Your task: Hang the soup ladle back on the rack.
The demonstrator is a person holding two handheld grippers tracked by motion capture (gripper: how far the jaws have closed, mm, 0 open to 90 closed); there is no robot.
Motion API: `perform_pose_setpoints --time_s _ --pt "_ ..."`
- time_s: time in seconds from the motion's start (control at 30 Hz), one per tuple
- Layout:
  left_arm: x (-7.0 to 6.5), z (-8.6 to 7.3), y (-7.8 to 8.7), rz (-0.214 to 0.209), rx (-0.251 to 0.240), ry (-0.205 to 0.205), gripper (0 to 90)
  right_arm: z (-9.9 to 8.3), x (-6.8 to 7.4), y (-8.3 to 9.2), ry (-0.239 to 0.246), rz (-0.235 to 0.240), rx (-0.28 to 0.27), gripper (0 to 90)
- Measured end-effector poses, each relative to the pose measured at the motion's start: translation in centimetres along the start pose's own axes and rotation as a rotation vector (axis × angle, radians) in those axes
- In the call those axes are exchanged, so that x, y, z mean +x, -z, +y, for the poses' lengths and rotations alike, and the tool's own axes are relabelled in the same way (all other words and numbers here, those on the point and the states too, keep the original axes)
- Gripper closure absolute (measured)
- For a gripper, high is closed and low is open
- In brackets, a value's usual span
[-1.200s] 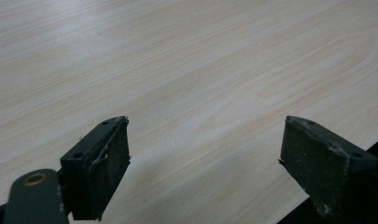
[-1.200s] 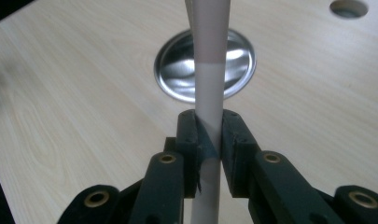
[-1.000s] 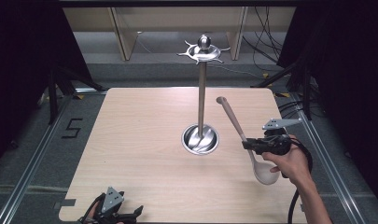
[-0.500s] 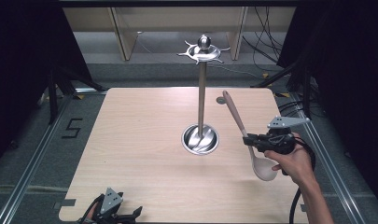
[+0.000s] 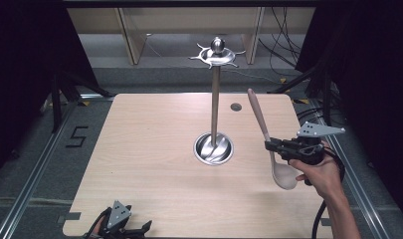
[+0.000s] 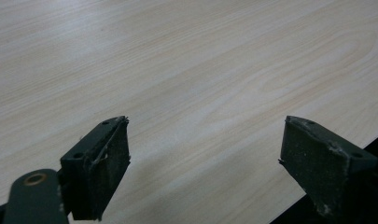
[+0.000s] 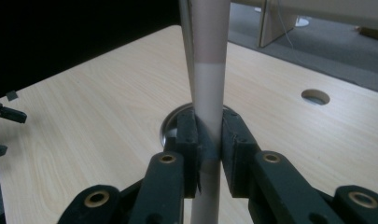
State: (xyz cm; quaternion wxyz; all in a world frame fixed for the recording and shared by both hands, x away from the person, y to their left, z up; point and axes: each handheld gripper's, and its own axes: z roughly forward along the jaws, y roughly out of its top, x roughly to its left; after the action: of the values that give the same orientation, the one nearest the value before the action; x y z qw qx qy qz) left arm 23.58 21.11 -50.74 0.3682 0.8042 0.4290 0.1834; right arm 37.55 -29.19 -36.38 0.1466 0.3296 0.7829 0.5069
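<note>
A pale spoon with a brown upper handle hangs above the right side of the wooden table, bowl down and handle tilted up to the left. My right gripper is shut on its handle; in the right gripper view the pads clamp the handle. A steel stand with a round base and a hooked crown rises at the table's middle, left of the spoon. My left gripper rests at the table's front left edge, its jaws wide open over bare wood.
A small round hole is set in the table behind the stand. Cables lie on the floor at the back right. A metal rail runs along the table's left side. Black curtains stand on both sides.
My right gripper has lifted the spoon a little and carried it slightly away from me, the handle standing more upright. The left gripper has stayed where it was.
</note>
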Motion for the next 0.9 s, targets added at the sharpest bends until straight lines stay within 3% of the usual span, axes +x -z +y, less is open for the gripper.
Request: perform_pose_setpoints --time_s 0.03,0.07,0.13,0.17,0.2,0.23,0.27,0.3,0.33,0.37,0.4,0.5,0.53,0.57,0.6,0.63,0.67,0.7,0.73,0.8,0.9 --pt "-0.2 0.0 -0.1 0.004 -0.006 0.027 14.9 0.1 0.2 0.2 -0.015 0.001 0.002 79.0" --pt "-0.1 0.0 -0.1 0.003 -0.008 0.01 14.9 0.2 0.3 0.2 -0.014 -0.011 -0.03 79.0" --pt "-0.1 0.0 -0.1 0.004 -0.007 0.013 14.9 0.6 0.3 0.4 -0.01 0.0 -0.024 79.1" --pt "-0.1 0.0 0.0 0.005 0.002 0.014 14.9 0.7 0.1 0.5 0.031 -0.001 -0.031 79.1" --pt "0.3 0.1 0.3 0.004 0.038 -0.045 14.9 0.9 0.2 0.5 0.006 0.01 -0.043 79.1" --pt "0.4 0.1 0.4 0.008 0.053 -0.047 14.9 1.1 0.3 0.7 -0.002 0.003 -0.037 79.0" --pt "0.3 0.1 0.2 0.018 0.024 -0.032 14.9 1.3 0.3 0.6 0.0 0.006 -0.056 79.0" --pt "0.6 0.2 0.1 0.023 0.017 -0.074 14.9 1.5 0.3 0.7 0.003 0.0 -0.074 79.1" --pt "0.4 0.1 0.0 0.02 0.008 -0.05 14.9 1.7 0.3 0.8 0.015 0.001 -0.082 79.0" --pt "0.5 0.1 0.1 0.021 0.011 -0.068 14.9 2.0 0.3 0.9 0.025 0.002 -0.082 79.0" --pt "0.3 0.1 0.0 0.02 0.008 -0.042 14.9 2.2 0.5 1.0 0.008 0.007 -0.088 79.1" --pt "0.6 0.2 0.1 0.02 0.01 -0.077 14.9 2.8 0.6 1.2 0.015 0.02 -0.111 79.1" --pt "0.1 0.0 0.1 0.013 0.006 -0.011 14.9 3.0 0.7 1.4 0.024 0.018 -0.113 79.1" --pt "0.1 0.0 0.1 0.014 0.029 0.0 14.9 3.3 0.9 1.5 0.018 0.021 -0.116 79.0" --pt "0.0 -0.1 0.1 0.018 0.011 0.013 14.9 3.5 0.8 1.5 0.046 0.021 -0.132 79.1" --pt "0.2 0.0 0.1 0.021 0.012 -0.032 14.9 3.6 1.0 1.6 0.021 0.029 -0.124 79.1" --pt "0.3 0.0 0.2 0.007 0.026 -0.032 14.9 3.8 1.0 1.5 0.038 0.032 -0.13 79.0" --pt "0.6 0.1 0.3 0.009 0.043 -0.075 14.9 4.0 1.1 1.5 0.046 0.029 -0.134 79.0" --pt "0.5 0.1 0.2 0.021 0.025 -0.06 14.9 4.1 1.2 1.5 0.047 0.02 -0.139 79.0" --pt "0.7 0.2 0.1 0.023 0.02 -0.088 14.9 4.5 1.2 1.5 0.066 0.023 -0.146 79.0" --pt "0.6 0.1 0.1 0.025 0.021 -0.073 14.9 5.0 1.5 1.3 0.064 0.038 -0.156 79.1"
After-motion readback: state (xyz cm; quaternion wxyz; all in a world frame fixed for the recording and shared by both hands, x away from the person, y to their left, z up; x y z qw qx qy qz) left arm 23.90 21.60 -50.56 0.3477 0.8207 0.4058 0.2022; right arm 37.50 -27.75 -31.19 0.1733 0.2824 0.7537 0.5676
